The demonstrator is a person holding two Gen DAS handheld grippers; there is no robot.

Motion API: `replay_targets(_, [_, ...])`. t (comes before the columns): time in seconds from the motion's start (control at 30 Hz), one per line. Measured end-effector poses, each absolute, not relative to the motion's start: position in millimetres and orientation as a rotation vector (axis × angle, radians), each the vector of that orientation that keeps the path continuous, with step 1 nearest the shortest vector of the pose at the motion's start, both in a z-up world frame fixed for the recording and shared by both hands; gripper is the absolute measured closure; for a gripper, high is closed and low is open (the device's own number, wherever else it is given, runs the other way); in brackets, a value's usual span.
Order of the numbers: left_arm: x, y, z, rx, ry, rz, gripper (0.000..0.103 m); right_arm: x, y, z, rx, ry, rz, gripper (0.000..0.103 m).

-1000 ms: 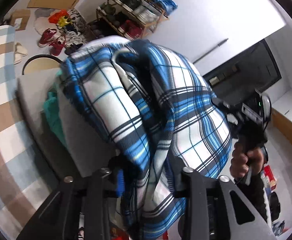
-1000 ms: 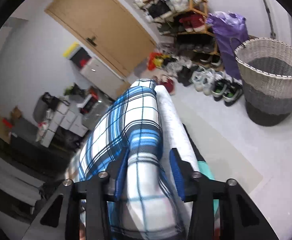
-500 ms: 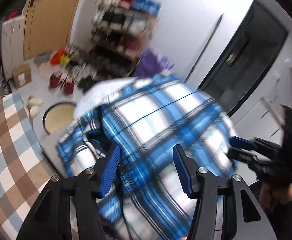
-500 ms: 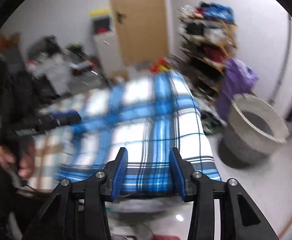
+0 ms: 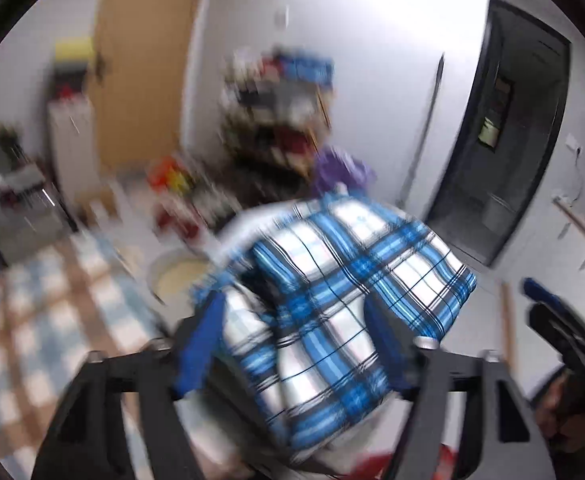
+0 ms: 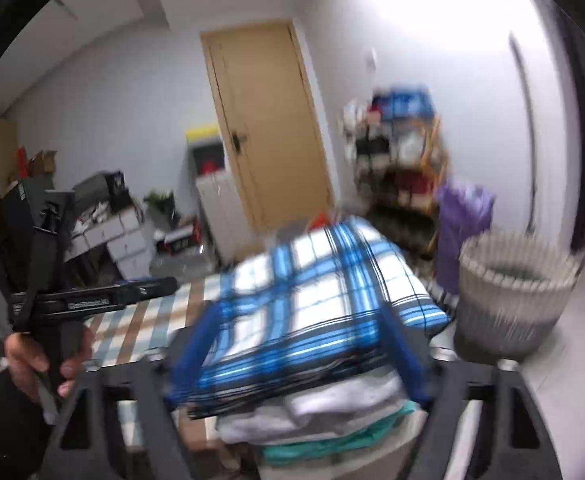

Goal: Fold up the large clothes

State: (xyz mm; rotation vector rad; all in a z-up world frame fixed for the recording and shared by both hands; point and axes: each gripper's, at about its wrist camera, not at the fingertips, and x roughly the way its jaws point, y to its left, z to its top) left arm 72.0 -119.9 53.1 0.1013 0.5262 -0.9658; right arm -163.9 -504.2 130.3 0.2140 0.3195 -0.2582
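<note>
Folded blue-and-white plaid garment (image 6: 324, 300) lying on top of a stack of folded clothes, directly above a white folded item (image 6: 332, 408) and a teal one (image 6: 332, 446) beneath it; what carries the stack cannot be made out. Right gripper (image 6: 296, 348): jaws spread wide, having just been opening, the plaid garment seen between the blue pads (image 6: 190, 356) but not pinched. Left gripper (image 5: 296, 340): jaws likewise spread, having just been opening, standing apart from the cloth. The person's left hand (image 6: 40, 360) grips that tool's handle. Background: woven basket (image 6: 512, 300) on the floor just beside the stack, purple bag (image 6: 464, 220), shoe rack (image 6: 404, 160), wooden door (image 6: 268, 128), checked rug (image 5: 32, 312). Both views are motion-blurred.
</note>
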Motion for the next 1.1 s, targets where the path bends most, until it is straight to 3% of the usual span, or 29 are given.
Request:
replay_targets(0.13, [-0.6, -50.2, 62.1, 0.103, 0.268, -0.886, 0.001, -212.2, -448.6, 136.0, 0.173, 0.179, -0.301, 0.0])
replay_targets(0.33, [-47.6, -2.8, 40.9, 0.038, 0.23, -0.823, 0.001, -242.3, -389.7, 125.4, -0.043, 0.14, -0.503, 0.0])
replay_targets(0.77, [-68.5, -9.8, 19.5, -0.011, 0.233, -0.688, 0.001, -312.5, -310.8, 111.1, -0.125, -0.007, -0.537, 0.0])
replay_targets(1.1, [-74.1, -28.8, 14.7, -0.004, 0.22, -0.675, 0.001, -322.8, -297.7, 102.7, -0.094, 0.009, -0.541, 0.0])
